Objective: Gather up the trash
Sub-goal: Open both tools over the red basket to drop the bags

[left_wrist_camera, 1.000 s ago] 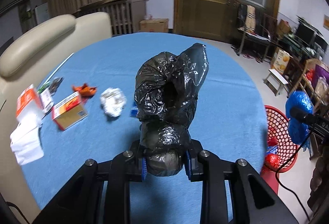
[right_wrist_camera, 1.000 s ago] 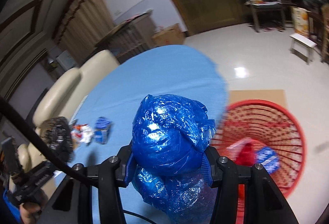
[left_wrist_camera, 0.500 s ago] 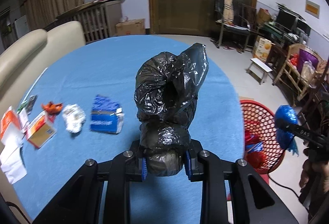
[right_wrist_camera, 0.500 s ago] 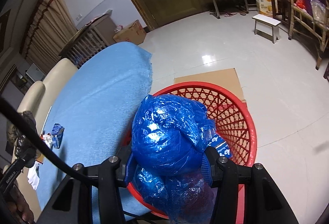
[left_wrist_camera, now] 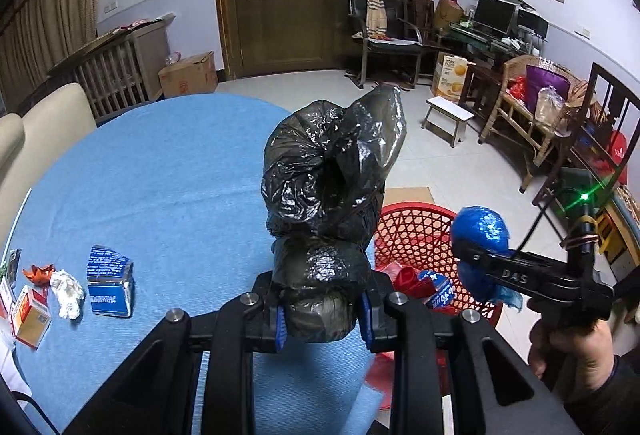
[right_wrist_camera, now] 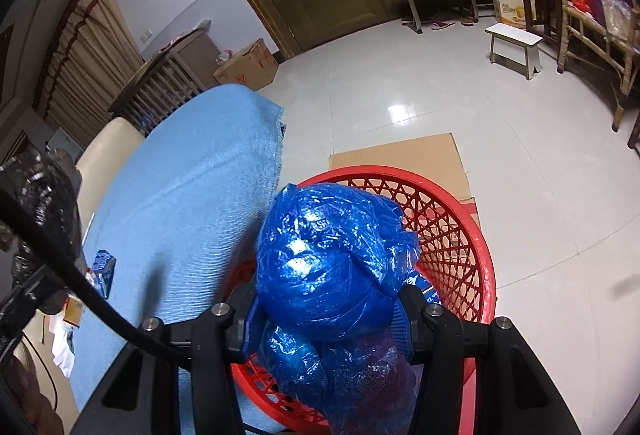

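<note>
In the left wrist view, a blue carton, a crumpled white paper and an orange box lie on the blue table; the red basket stands beside its edge. The left gripper clamps a black bag between its pads. In the right wrist view, the right gripper grips a blue bag above the red basket, cardboard on the floor behind.
</note>
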Available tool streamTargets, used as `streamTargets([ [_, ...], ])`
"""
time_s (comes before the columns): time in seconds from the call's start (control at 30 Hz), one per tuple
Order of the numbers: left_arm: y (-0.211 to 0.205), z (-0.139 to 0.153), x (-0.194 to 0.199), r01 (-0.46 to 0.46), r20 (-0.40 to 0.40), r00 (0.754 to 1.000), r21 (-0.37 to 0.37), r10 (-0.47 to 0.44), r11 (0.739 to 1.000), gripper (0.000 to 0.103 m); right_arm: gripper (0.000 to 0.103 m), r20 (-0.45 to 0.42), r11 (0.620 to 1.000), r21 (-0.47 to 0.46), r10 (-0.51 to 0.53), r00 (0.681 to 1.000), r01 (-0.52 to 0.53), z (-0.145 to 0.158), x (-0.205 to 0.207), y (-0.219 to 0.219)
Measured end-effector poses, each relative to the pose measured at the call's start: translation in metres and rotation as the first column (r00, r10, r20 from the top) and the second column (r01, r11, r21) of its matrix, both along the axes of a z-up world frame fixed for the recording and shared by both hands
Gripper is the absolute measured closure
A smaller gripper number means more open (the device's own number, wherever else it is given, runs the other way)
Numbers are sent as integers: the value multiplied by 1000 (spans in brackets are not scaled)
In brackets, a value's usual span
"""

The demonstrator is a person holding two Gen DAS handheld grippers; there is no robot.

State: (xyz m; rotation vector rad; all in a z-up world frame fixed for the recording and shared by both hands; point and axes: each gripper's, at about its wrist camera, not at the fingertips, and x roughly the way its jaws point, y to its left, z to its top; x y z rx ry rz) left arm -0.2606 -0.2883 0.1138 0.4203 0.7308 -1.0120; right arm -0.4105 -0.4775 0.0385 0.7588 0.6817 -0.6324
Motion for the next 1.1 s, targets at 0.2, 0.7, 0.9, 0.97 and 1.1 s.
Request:
streamTargets([
  [0.2,-2,2,-5,10,5,1000,7,-10,1000,74,49,-5,1000,13,6,1000,-6,-8,4,-4],
  [0.7,-2,-1,3,4,-34,999,6,-4,1000,74,22,-33,997,68,-35,999,37,-25,6,-13],
  [0.9,-6,-8,1,12,-41,999,30,-10,999,74,22,47,995,63,-80,996,77,-7,-18,-18],
  [0.97,-12,-14,2,18,-59,998,44,-15,999,74,22,62,993,61,-102,993,98,-1,-28,-20],
  [1.1,-27,-21,-3,53,-65,997,61,-49,997,74,22,93,990,51,-133,987,128,16,-42,-25],
])
